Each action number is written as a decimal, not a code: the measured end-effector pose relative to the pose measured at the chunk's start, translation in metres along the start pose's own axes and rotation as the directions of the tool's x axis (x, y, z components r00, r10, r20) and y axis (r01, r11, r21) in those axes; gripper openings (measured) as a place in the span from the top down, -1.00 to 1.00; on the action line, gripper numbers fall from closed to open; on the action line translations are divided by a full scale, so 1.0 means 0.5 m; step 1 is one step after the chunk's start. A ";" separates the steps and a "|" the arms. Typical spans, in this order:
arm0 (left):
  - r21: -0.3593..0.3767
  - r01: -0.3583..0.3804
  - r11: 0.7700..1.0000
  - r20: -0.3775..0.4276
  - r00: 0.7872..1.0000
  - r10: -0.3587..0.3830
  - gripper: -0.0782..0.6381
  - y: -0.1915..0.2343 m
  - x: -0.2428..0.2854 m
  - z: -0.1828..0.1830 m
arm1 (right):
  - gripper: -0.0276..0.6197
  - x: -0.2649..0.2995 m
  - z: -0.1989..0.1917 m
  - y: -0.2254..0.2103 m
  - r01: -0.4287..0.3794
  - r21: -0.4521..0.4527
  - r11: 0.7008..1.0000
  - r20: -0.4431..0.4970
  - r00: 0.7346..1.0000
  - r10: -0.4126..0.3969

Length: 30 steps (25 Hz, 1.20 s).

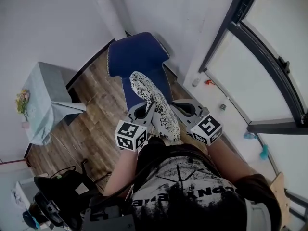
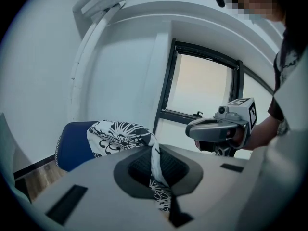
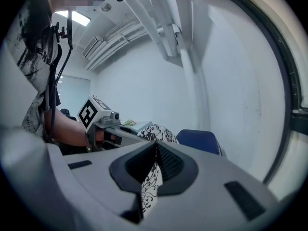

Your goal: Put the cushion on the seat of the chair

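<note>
A white cushion with black floral print (image 1: 153,105) hangs in the air over the blue chair (image 1: 139,61), which stands against the white wall. My left gripper (image 1: 147,110) is shut on the cushion's near left edge; the fabric (image 2: 156,165) is pinched between its jaws, and the cushion's bulk (image 2: 118,136) swells beyond them in front of the chair (image 2: 72,146). My right gripper (image 1: 174,109) is shut on the cushion's right edge, with a fold of fabric (image 3: 151,179) squeezed between its jaws. The chair (image 3: 199,141) shows past them.
A small grey table with a pale cloth (image 1: 48,97) and flowers (image 1: 22,101) stands left of the chair on the wood floor. A dark-framed window (image 1: 260,47) runs along the right. Small items (image 1: 209,82) lie on the white sill. A black chair base (image 1: 53,196) sits at bottom left.
</note>
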<state>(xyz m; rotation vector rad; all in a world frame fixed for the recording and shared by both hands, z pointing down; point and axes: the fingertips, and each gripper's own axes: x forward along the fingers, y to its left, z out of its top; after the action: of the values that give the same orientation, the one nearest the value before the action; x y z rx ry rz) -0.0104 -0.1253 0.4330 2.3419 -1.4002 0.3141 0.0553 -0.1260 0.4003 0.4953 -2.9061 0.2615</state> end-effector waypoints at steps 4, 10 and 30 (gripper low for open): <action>0.019 0.036 0.999 -0.028 0.999 -0.035 0.72 0.029 0.034 0.002 | 0.86 0.025 -0.001 -0.038 0.041 0.010 0.999 0.001 0.999 -0.041; 0.006 0.119 0.993 -0.078 0.990 -0.118 0.72 0.069 0.097 -0.003 | 0.86 0.055 -0.013 -0.101 0.127 0.057 0.990 -0.023 0.992 -0.126; -0.070 0.289 0.955 -0.240 0.924 -0.298 0.71 0.183 0.334 -0.083 | 0.86 0.107 -0.117 -0.280 0.369 0.192 0.909 -0.122 0.928 -0.351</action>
<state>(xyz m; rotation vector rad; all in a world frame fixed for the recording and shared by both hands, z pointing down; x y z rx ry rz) -0.0113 -0.2781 0.5539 2.3461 -0.9159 0.4721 0.0623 -0.2605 0.4880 1.0153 -2.6476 0.5237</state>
